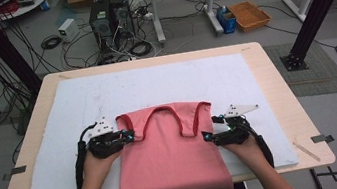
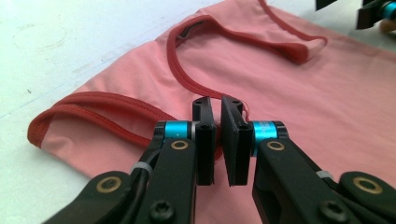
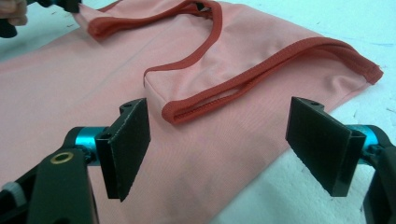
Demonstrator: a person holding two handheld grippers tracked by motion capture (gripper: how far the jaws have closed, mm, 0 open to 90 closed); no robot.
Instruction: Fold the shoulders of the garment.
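Item: pink tank top (image 1: 168, 160), one piece, laid flat on the white mat (image 1: 62, 140) that covers the bench (image 1: 276, 83). The hem hangs over the near edge toward the person; the straps and neckline point away.

Near edge: the hem droops freely, which suggests thin, limp, light cloth. It will likely sag and fold wherever it is unsupported, and a single layer may slip out of a shallow pinch.

Middle: the body panel lies smooth, with a faint vertical crease.

Left gripper (image 2: 218, 140): at the left armhole, jaws drawn nearly together on the dark red binding (image 2: 187, 81), a thin fold of the edge seemingly pinched between the pads.

Right gripper (image 3: 224, 144): jaws wide apart, hovering low over the right armhole, one pad above the cloth and one above the mat, holding nothing.

Best holds, by judgement: the bound edges of armhole and strap (image 3: 261, 70), which are doubled, stitched and firmer than the panel, so less apt to stretch or slide. Both sides should be lifted together to keep the garment level.

Far end: neckline (image 1: 161, 109) and strap tops, lying flat and untouched.
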